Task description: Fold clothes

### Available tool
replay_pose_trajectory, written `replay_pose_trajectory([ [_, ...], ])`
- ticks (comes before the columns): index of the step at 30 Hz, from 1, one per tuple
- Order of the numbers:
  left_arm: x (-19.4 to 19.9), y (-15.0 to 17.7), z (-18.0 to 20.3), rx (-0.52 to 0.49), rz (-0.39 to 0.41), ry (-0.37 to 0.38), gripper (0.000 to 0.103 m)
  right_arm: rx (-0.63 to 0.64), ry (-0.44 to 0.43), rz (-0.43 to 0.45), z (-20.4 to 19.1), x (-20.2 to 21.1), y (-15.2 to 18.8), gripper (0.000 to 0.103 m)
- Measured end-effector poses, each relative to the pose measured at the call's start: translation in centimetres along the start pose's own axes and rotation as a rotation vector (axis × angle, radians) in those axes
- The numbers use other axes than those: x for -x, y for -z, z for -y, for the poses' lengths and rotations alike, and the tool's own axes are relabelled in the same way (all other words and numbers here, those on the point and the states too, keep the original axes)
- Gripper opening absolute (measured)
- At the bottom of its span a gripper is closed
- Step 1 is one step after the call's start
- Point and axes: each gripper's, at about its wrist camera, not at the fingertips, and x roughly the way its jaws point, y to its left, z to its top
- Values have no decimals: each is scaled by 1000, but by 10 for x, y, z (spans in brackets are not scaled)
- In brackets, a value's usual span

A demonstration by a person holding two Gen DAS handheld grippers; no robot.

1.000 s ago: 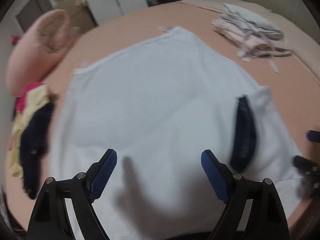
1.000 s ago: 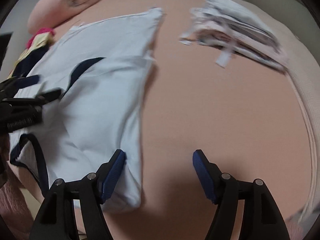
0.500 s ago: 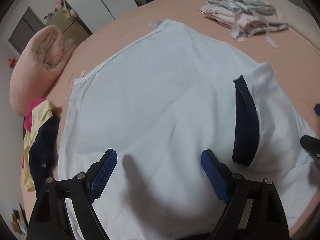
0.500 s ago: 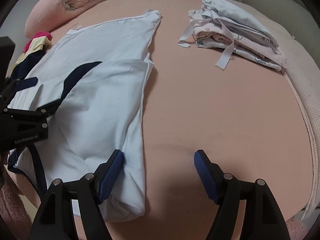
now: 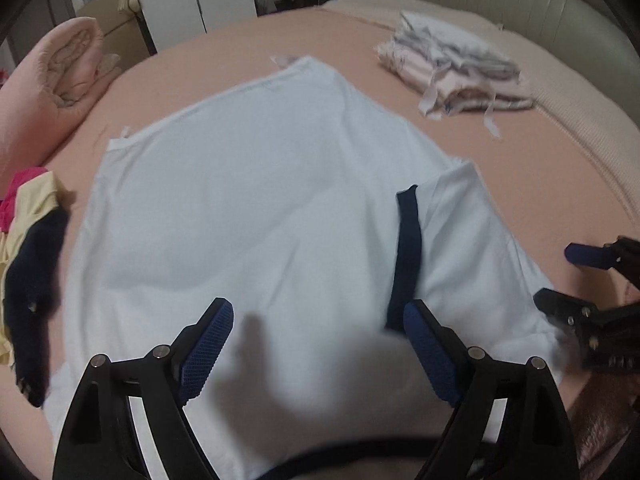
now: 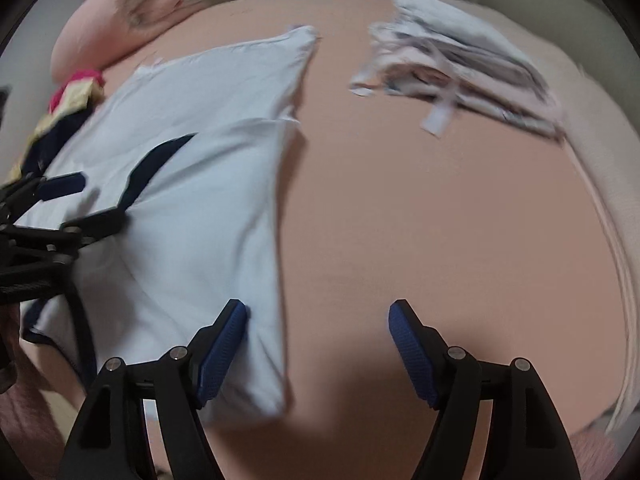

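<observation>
Left wrist view: a white shirt (image 5: 256, 208) is spread flat on the pink bed (image 5: 520, 152), hem at the far side, neck end nearest the camera. The shirt's right sleeve (image 5: 472, 248) is already folded inward over the body, its navy cuff (image 5: 408, 248) lying as a dark band. The left gripper (image 5: 316, 344) is held wide open just above the near part of the shirt; nothing is between its pads. The right gripper (image 5: 568, 276) is seen at the right edge, by the folded sleeve's outer edge. A stack of folded clothes (image 5: 456, 68) sits well apart at the far right, a rolled quilt (image 5: 52, 76) at far left, and a loose pile (image 5: 28, 240) just beside the shirt's left edge. The view is blurred, approx. positions only.

Right wrist view: the right gripper (image 6: 316, 340) is also wide open and empty, its left pad touching or just over the shirt's (image 6: 192, 208) near right corner, the other pad over bare bed (image 6: 440, 220). The left gripper (image 6: 64, 200) shows at the left, over the shirt near the cuff (image 6: 156, 168). The stack (image 6: 460, 68) lies beyond.

Judged step: the left side is prob. to be folded in next to match the right. To do it well, the left sleeve should be pinched at shoulder and lower edge, both layers caught, lifted low and laid parallel to the existing fold so the width stays even. Risk: the loose pile may be snagged w/ the left edge; the done fold may be dragged open if the cloth is pulled.
</observation>
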Motion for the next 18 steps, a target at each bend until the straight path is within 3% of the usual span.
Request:
replay_pose_trajectory([
  [4, 30, 16, -58, 226, -40, 67, 88, -116, -44, 30, 17, 7, -4, 74],
  [6, 38, 36, -88, 336, -55, 2, 88, -66, 11, -70, 8, -5, 1, 74],
  [8, 44, 62, -119, 432, -69, -77, 88, 5, 82, -75, -5, -8, 4, 74],
  [11, 51, 106, -173, 643, -85, -147, 88, -52, 72, -25, -15, 9, -5, 74],
  [13, 49, 127, -202, 780, -92, -132, 88, -90, 65, 8, -22, 19, -12, 74],
  [15, 43, 140, -220, 875, -97, -76, 88, -37, 38, 21, -46, 28, -12, 74],
  [18, 35, 148, -228, 895, -92, -24, 88, 75, -57, 19, -100, 26, -9, 74],
])
